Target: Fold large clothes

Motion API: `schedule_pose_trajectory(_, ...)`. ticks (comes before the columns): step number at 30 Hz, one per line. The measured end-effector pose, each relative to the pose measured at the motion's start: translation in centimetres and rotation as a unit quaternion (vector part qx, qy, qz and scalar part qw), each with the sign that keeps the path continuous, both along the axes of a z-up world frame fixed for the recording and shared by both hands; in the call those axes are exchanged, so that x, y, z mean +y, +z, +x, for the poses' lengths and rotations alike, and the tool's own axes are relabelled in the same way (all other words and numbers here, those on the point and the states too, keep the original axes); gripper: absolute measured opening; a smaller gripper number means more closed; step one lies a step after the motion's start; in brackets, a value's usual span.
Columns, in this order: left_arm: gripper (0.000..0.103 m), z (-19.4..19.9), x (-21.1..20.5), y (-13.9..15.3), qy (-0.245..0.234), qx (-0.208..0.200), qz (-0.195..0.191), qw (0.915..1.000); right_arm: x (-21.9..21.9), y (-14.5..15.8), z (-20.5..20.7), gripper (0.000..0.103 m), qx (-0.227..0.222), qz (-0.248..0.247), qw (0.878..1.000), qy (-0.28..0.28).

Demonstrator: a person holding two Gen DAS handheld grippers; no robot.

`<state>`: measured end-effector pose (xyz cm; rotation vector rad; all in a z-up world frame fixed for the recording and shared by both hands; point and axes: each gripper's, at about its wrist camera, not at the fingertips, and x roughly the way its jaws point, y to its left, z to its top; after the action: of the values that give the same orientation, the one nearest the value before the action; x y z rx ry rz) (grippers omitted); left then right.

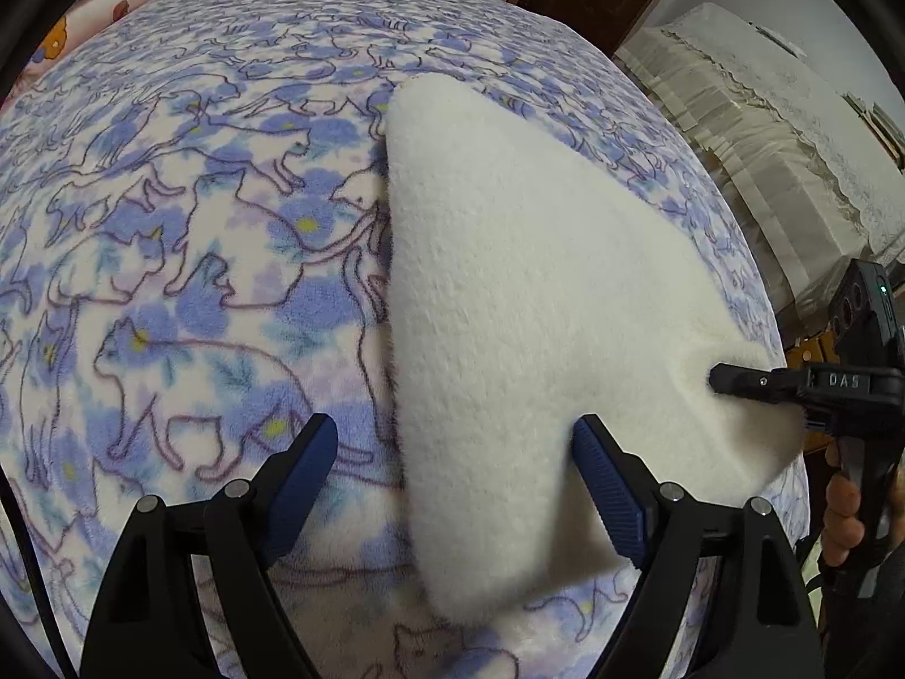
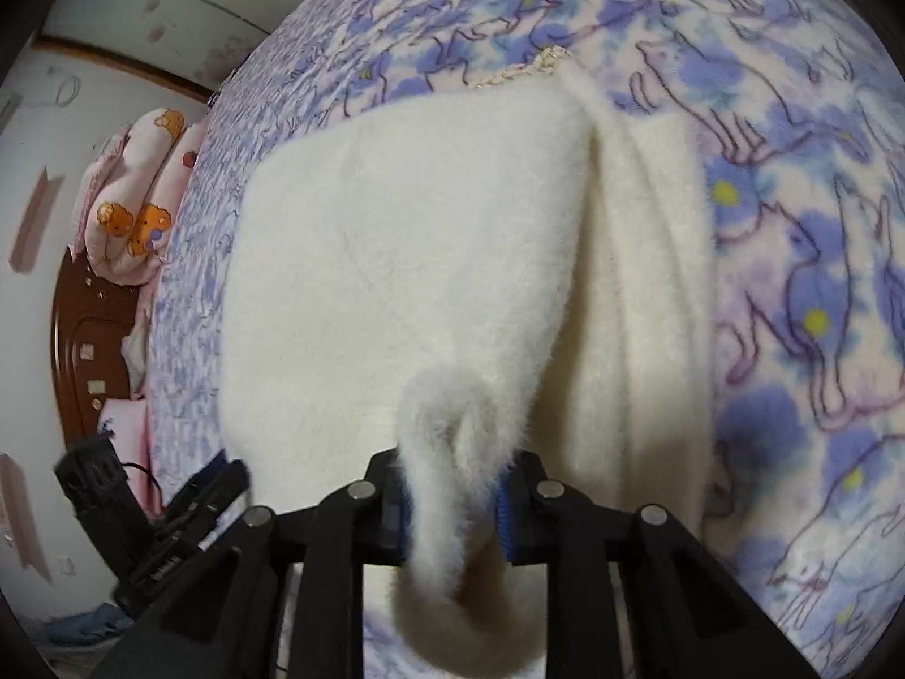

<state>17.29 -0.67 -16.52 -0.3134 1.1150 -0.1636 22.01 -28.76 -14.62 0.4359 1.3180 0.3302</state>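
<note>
**White fleece garment on the cat-print bed, pinched by our right gripper**

White fleece garment (image 1: pixel 509 294) lies on the bed, spread over a blanket (image 1: pixel 169 237) printed with blue flowers and outlined cats. From our left wrist view it reaches from a rounded tip far up the bed down toward us, its left edge running straight and its near edge lying between our fingers.

Our left gripper (image 1: pixel 455 486) hangs above that near edge with its blue pads spread wide. The right-hand pad sits over the fleece and the left-hand one over the blanket; neither presses on the cloth.

Our right gripper (image 2: pixel 452 501) is pinching a bunched, rolled fold of the garment (image 2: pixel 396 237), the fleece squeezed between the blue pads and curling up in a loop just ahead of them. In the left wrist view we see the same gripper (image 1: pixel 715 380) at the garment's right corner, its black tip against the fleece, with a hand (image 1: pixel 843 515) on its handle below.

In the right wrist view a long crease runs up the garment, and a crocheted trim (image 2: pixel 531 71) shows at its far edge. Pink bear-print bedding (image 2: pixel 133 209) is rolled up at the head of the bed, next to a brown wooden headboard (image 2: pixel 79 351).
</note>
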Motion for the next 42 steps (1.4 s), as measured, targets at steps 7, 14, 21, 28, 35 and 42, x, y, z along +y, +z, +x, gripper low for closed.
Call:
schedule_pose_trajectory(7,0.084,-0.2,-1.2,2.6,-0.01,-0.048,0.002,0.9988,-0.7,8.0,-5.6,0.017,-0.202,-0.027,0.979,0.022)
schedule_pose_trajectory(14,0.084,-0.2,-3.5,-0.7,-0.038,-0.024,-0.003,0.999,-3.5,-0.7,-4.6,0.019,-0.139,-0.06,0.988,0.008)
schedule_pose_trajectory(21,0.086,-0.6,-4.3,-1.5,-0.067,-0.011,0.007,0.9977,-4.1,-1.7,-6.3,0.02,-0.145,-0.047,0.988,-0.015)
schedule_pose_trajectory(28,0.086,0.7,-4.3,0.4,-0.089,-0.014,0.015,0.9958,-5.9,1.8,-4.7,0.045,-0.139,-0.025,0.989,-0.044)
schedule_pose_trajectory(35,0.086,6.1,-2.0,0.8,-0.049,-0.006,-0.026,0.9985,-7.0,1.2,2.4,0.05,-0.113,-0.03,0.989,-0.096)
schedule_pose_trajectory(42,0.074,9.8,-1.7,-0.3,-0.038,0.003,-0.06,0.9975,-6.1,-0.1,5.7,0.016,-0.116,-0.075,0.986,-0.089)
